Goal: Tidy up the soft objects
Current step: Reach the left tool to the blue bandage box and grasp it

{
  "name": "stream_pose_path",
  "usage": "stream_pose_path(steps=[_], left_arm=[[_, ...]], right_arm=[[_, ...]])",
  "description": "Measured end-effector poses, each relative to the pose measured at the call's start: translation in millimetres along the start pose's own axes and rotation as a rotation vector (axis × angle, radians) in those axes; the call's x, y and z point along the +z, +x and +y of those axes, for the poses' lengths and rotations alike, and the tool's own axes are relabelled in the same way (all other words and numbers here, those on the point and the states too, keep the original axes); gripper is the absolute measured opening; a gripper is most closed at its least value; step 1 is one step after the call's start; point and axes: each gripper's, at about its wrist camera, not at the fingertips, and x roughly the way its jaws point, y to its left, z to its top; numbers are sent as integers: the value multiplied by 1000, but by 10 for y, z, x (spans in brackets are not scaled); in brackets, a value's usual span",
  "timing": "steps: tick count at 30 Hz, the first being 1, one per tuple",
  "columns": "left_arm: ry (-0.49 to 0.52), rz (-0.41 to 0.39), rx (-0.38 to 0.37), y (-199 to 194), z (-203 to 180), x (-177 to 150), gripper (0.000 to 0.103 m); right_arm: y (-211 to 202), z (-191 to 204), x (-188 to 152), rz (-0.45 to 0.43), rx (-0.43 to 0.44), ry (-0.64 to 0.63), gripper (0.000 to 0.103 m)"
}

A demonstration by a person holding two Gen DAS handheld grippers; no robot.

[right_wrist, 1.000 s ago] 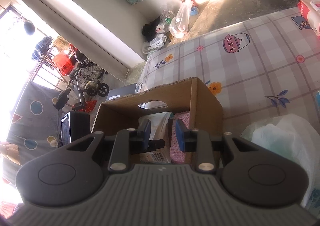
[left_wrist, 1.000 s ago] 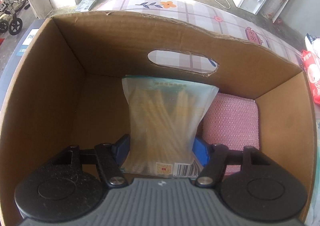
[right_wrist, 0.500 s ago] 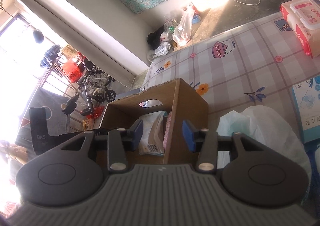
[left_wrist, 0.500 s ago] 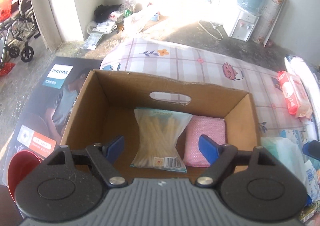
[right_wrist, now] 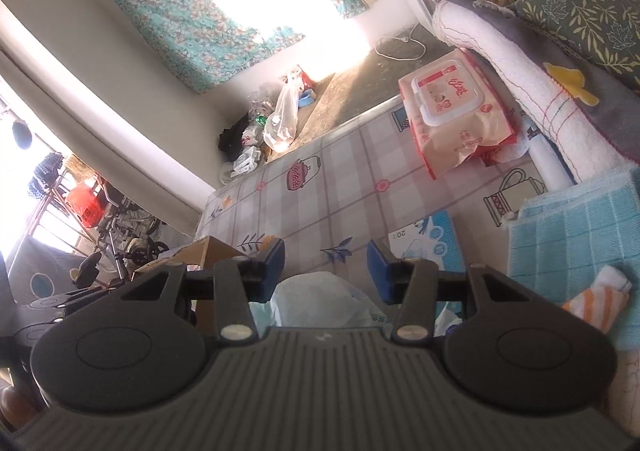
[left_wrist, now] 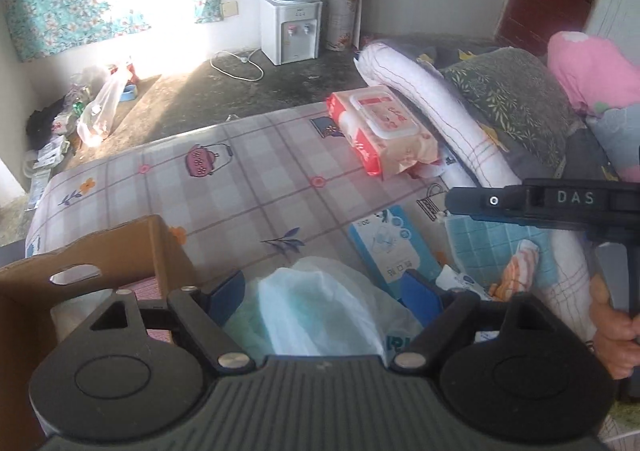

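My left gripper (left_wrist: 324, 291) hangs over a white and pale green plastic bag (left_wrist: 320, 315) on the checked mat. Its jaws are opening, and its blue pads (left_wrist: 226, 293) touch nothing. The cardboard box (left_wrist: 100, 251) stands at the left, with a strip of pink pad (left_wrist: 136, 285) showing inside. In the right wrist view my right gripper (right_wrist: 326, 267) is open and empty above the same plastic bag (right_wrist: 320, 299), with the cardboard box (right_wrist: 208, 251) to its left. A red wet-wipes pack (left_wrist: 380, 131) lies further back on the mat.
A blue carton (left_wrist: 392, 251) and a blue checked towel (right_wrist: 572, 231) with an orange-striped cloth (right_wrist: 600, 295) lie at the right. Rolled bedding (left_wrist: 440, 111) and pillows (left_wrist: 508, 91) line the mat's right side. A hand (left_wrist: 612, 331) grips the other tool's handle. A water dispenser (left_wrist: 290, 27) stands behind.
My left gripper let go of the bag of sticks in the box, rose out and swung right over the mat. My right gripper opened wider and also swung right.
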Motion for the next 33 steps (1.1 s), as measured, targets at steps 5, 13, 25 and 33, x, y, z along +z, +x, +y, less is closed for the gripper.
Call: stream_pose_path(steps=[5, 13, 25, 33], left_arm=[[-4, 170, -90, 689, -393, 92, 80], [-74, 337, -107, 1478, -475, 216, 71], [-130, 426, -116, 2045, -487, 321, 78], [-142, 428, -111, 2154, -495, 386, 80]], right_arm=[[281, -442, 143, 50, -35, 58, 45], [895, -853, 302, 177, -39, 126, 43], [1519, -1178, 259, 305, -28, 209, 41], [1642, -1269, 197, 325, -14, 245, 41]])
